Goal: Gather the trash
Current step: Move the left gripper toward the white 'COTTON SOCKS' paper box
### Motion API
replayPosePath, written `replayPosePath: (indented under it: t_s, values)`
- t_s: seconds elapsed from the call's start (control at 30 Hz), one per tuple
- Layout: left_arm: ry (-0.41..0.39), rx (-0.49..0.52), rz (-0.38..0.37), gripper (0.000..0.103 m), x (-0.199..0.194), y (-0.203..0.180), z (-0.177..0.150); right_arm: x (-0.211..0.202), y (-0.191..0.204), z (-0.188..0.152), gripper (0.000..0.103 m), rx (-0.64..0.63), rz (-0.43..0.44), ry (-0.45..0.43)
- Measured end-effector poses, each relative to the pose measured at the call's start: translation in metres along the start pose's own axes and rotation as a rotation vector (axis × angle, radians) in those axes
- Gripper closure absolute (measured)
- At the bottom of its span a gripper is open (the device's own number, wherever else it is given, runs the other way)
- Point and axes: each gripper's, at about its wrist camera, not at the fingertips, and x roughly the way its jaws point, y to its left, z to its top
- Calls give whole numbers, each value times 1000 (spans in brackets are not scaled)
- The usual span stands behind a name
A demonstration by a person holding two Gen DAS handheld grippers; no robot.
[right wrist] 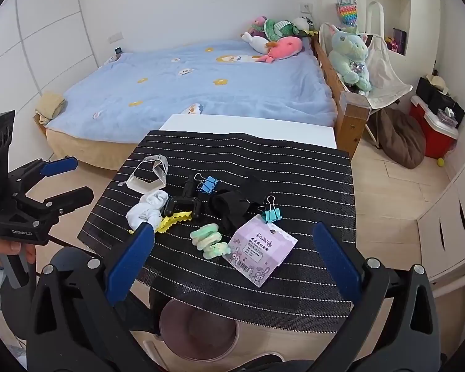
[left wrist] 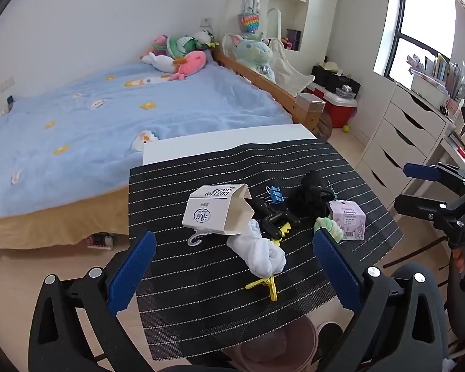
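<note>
Stock on the striped mat, places given from the black roller handle near its middle.

- Sock carton, printed "COTTON SOCKS", open and seemingly empty: just beside the handle, on its bed side in the left wrist view. Packaging; likely trash.
- Lilac card sleeve with barcode: near edge of the mat, well apart from the handle towards the drawers. Likely trash.
- White socks, bunched: touching the handle.
- Yellow pegs: one under the socks, one against the handle.
- Green hair ties: between handle and sleeve.
- Black cloth: beside the handle.
- Blue binder clip behind the handle; teal binder clip at the sleeve's top edge.
- Pinkish bin: below the mat's near edge; its inside looks empty, though the view is dim.

Left gripper and right gripper: both spread wide, holding nothing, poised over the mat's near side.

Progress: nothing collected; carton and sleeve both remain to be binned.
</note>
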Motion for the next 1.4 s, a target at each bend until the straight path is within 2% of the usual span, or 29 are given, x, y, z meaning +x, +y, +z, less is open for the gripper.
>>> replayPosePath:
  t_s: [1.4]
  values:
    - [20, -5, -19, 6, 2, -3, -4, 5, -1, -8, 3, 9, 8, 18]
